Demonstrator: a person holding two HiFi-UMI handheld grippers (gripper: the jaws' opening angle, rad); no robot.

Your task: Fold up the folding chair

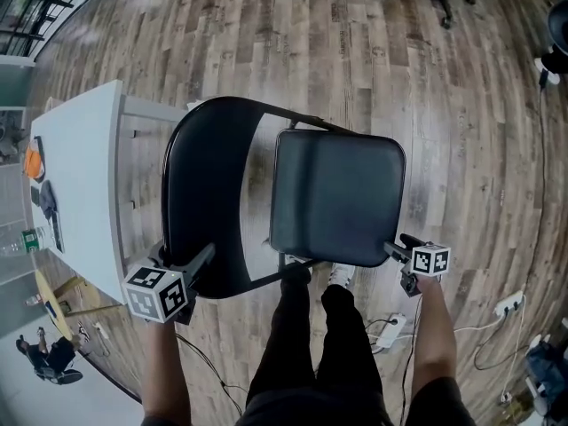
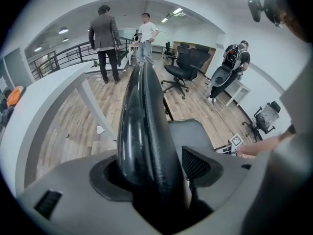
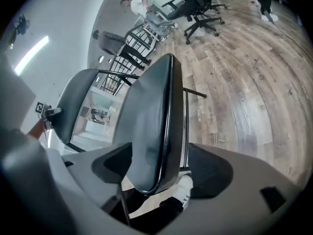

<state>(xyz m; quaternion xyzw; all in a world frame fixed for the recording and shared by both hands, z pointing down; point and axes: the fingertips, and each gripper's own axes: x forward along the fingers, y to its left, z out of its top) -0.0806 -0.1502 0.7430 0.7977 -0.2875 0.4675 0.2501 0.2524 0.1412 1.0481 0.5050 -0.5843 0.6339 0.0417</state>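
On the wood floor (image 1: 461, 149), next to a white table (image 1: 84, 176), the black folding chair (image 1: 266, 118) stands open. A person's legs (image 1: 306, 344) are right by its near side. The left gripper (image 1: 204, 256) holds the chair's back (image 1: 209, 193) tight. The right gripper (image 1: 399, 245) has its fingers wide, with the edge of the seat (image 1: 337, 198) between them, not squeezed.

A white table (image 1: 89, 167) and black office chairs (image 2: 183, 65) stand on wood-plank floor (image 1: 355, 51) under ceiling lights (image 2: 63, 31).
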